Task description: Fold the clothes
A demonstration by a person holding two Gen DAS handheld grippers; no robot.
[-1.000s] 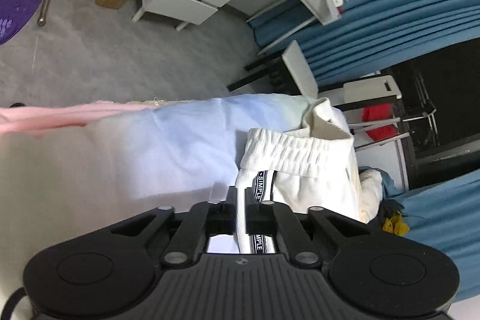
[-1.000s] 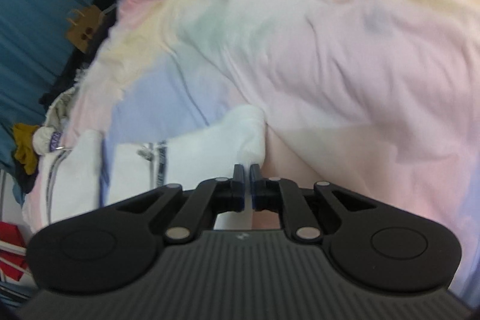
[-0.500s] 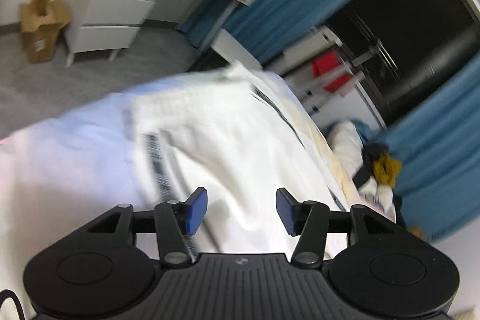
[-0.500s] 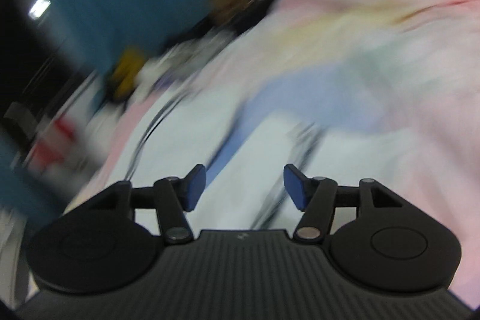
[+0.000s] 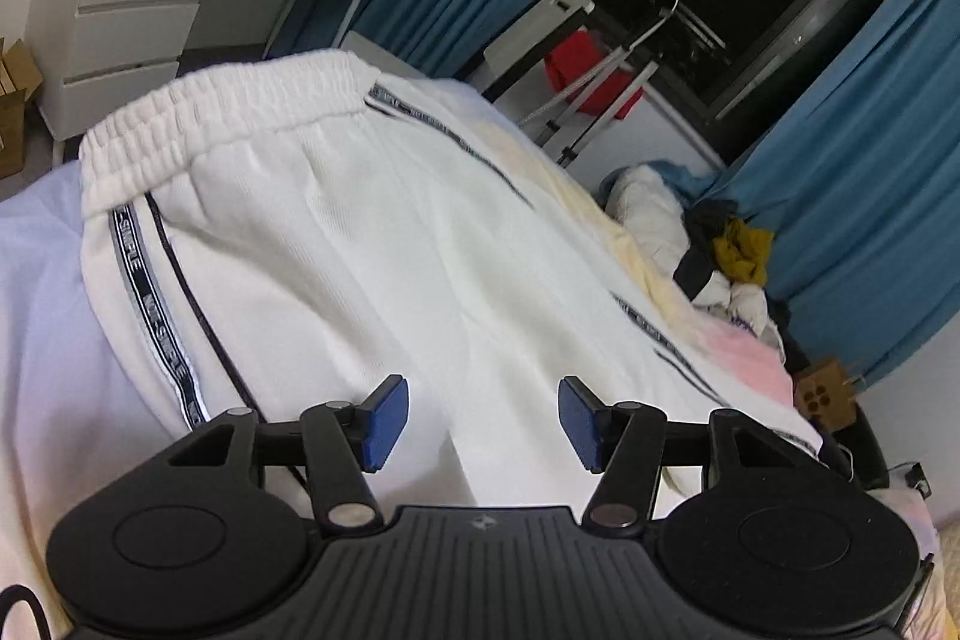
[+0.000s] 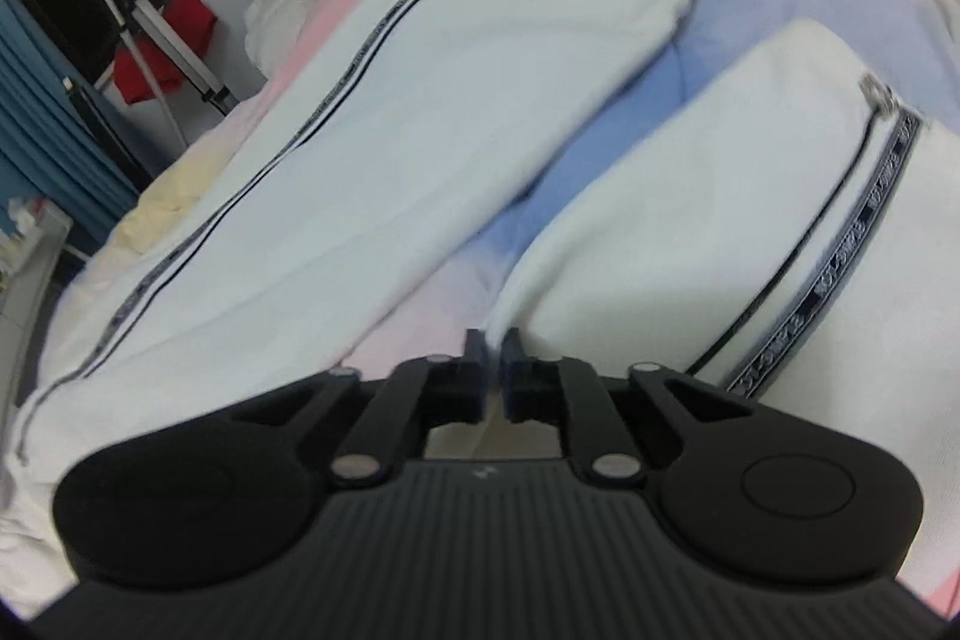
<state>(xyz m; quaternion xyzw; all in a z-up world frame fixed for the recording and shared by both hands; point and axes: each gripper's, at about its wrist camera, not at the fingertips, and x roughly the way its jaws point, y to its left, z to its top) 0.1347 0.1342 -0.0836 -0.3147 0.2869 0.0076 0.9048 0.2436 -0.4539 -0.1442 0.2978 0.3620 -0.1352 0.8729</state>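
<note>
Left wrist view: white trousers stripe reads "SIMPLE".

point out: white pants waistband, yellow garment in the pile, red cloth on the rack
waistband [image 5: 240, 100], left wrist view, middle of the ribbed elastic band.
yellow garment [image 5: 744, 250], left wrist view, centre of the crumpled cloth.
red cloth [image 5: 591, 70], left wrist view, its flat front face.

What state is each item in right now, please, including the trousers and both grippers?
white trousers: spread flat on the bedsheet, legs apart, not folded
left gripper: jaws opening, nothing between them
right gripper: shut, at the inner edge of one trouser leg
</note>
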